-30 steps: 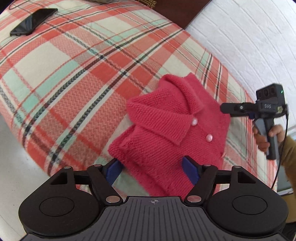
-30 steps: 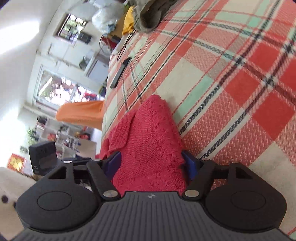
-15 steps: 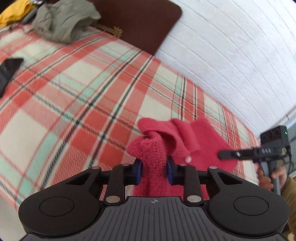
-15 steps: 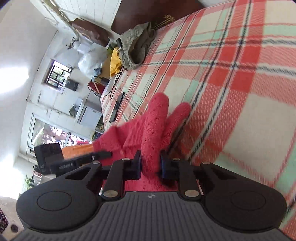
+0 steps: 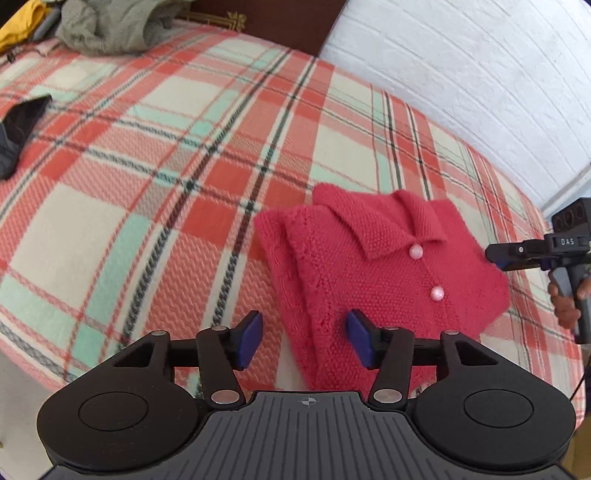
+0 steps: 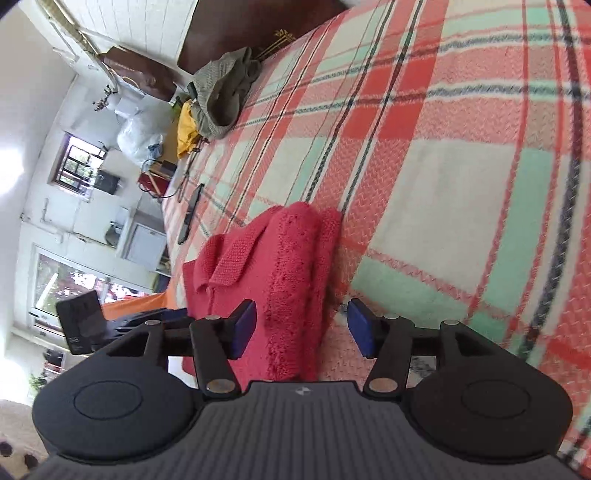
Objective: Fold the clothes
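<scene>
A small red knitted cardigan (image 5: pixel 373 273) with two pink buttons lies folded on the plaid blanket (image 5: pixel 147 177), collar up. My left gripper (image 5: pixel 304 341) is open, its blue pads either side of the cardigan's near left edge, not gripping. My right gripper (image 6: pixel 301 332) is open around the cardigan's (image 6: pixel 273 280) folded right edge, which lies loose between the pads. The right gripper also shows in the left wrist view (image 5: pixel 517 254), beside the cardigan's right edge.
A dark phone (image 5: pixel 18 133) lies on the blanket at the left. Grey-green and yellow clothes (image 5: pixel 110 26) are heaped at the far end by a dark headboard (image 5: pixel 266 18). A white brick wall (image 5: pixel 480 74) runs along the right.
Both grippers were shut on lifted folds of the cardigan half a second ago. They have opened and let go, and the cardigan now lies flat and folded narrower.
</scene>
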`<move>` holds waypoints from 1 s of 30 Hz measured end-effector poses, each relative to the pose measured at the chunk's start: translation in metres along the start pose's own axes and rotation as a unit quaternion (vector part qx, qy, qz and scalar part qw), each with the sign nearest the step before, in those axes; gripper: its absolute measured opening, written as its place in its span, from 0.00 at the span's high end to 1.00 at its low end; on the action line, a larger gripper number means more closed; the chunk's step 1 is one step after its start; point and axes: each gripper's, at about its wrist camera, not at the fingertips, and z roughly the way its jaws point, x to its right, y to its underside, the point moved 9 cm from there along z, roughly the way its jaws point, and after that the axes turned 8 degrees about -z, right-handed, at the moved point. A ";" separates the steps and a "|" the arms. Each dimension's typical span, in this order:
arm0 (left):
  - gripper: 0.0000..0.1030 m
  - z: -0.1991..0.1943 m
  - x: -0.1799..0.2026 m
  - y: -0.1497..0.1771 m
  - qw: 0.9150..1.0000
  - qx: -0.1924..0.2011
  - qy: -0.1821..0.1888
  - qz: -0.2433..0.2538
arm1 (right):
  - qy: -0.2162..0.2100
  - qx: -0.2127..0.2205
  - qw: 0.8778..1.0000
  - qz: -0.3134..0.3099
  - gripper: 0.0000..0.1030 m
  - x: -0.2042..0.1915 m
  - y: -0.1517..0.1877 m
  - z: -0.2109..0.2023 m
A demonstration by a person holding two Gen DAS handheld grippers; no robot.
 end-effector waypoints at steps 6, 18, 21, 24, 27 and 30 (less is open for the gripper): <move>0.33 0.016 0.010 -0.008 0.999 -0.008 0.041 -0.007 | -0.044 -0.001 0.999 0.028 0.43 -0.003 0.003 0.021; 0.72 0.018 0.016 -0.007 0.996 -0.029 0.076 -0.024 | -0.029 0.015 0.997 0.071 0.70 -0.014 0.024 0.030; 0.48 0.013 0.006 -0.006 0.997 -0.028 0.063 -0.036 | -0.016 0.028 0.997 0.065 0.66 -0.015 0.026 0.026; 0.40 0.003 -0.006 -0.001 0.997 -0.027 0.055 -0.045 | -0.002 0.031 0.998 0.060 0.59 -0.016 0.026 0.022; 0.36 -0.005 -0.015 0.007 0.997 -0.035 0.057 -0.047 | -0.001 0.030 0.998 0.060 0.52 -0.016 0.028 0.018; 0.33 -0.002 -0.019 0.009 0.994 -0.040 0.083 -0.052 | -0.002 0.029 0.998 0.061 0.51 -0.015 0.028 0.019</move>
